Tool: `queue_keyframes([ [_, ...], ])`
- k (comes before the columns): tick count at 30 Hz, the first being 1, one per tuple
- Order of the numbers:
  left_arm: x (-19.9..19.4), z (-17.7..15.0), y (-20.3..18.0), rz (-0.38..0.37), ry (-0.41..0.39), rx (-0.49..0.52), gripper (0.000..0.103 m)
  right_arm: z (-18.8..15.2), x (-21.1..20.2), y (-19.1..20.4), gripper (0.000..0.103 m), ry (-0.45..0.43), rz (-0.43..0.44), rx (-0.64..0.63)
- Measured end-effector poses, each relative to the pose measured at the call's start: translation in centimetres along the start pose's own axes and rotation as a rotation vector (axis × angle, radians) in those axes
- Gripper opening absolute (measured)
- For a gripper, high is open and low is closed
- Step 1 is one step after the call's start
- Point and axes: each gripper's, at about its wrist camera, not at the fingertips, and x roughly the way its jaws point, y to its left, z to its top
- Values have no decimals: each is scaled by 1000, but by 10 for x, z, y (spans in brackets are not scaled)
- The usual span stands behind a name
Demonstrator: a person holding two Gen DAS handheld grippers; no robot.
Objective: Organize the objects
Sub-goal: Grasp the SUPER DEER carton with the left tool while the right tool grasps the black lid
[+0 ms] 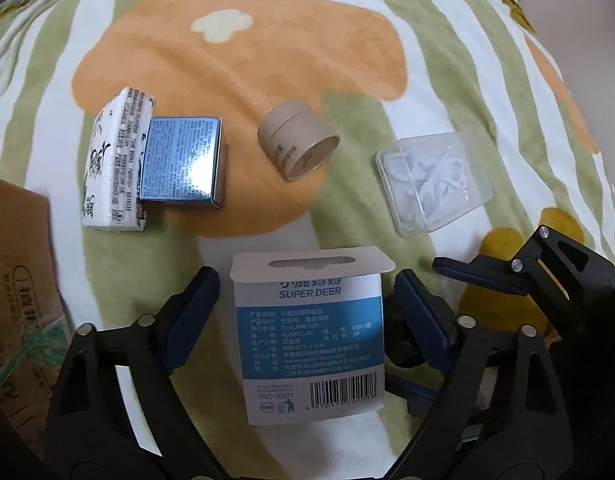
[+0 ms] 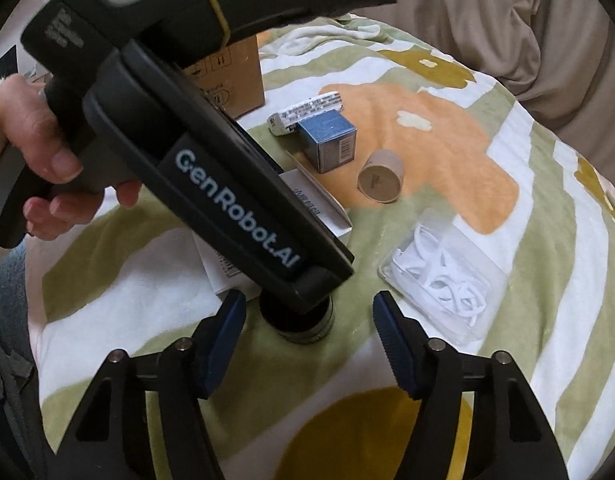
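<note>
Left gripper (image 1: 307,312) is hanging open, its 2 pads flanking the white box (image 1: 311,344) without touching. Box is lying near centre on the blanket (image 1: 235,64). Likely light, thin card, crushable; take the long side walls gently. Right gripper (image 2: 307,344) is also gaping, empty.

Dark jar (image 2: 303,326) mostly hidden, cardboard box (image 1: 19,280) edge-cropped, perhaps open

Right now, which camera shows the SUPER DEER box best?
The left wrist view: the box lies face-up between the open left fingers, label and barcode readable. In the right wrist view, the left gripper's body hides most of it.
</note>
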Motion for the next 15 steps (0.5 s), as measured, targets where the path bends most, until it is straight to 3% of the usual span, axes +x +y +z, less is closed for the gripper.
queue_keyframes([
  [4, 4, -1, 2, -7, 16, -10, 66, 2, 6, 1, 53, 15, 3, -2],
  [9, 3, -2, 5, -16, 8, -23, 66, 2, 9, 0, 35, 23, 11, 4],
  [15, 0, -3, 10, -31, -3, -44, 65, 1, 8, 3, 35, 15, 2, 0],
])
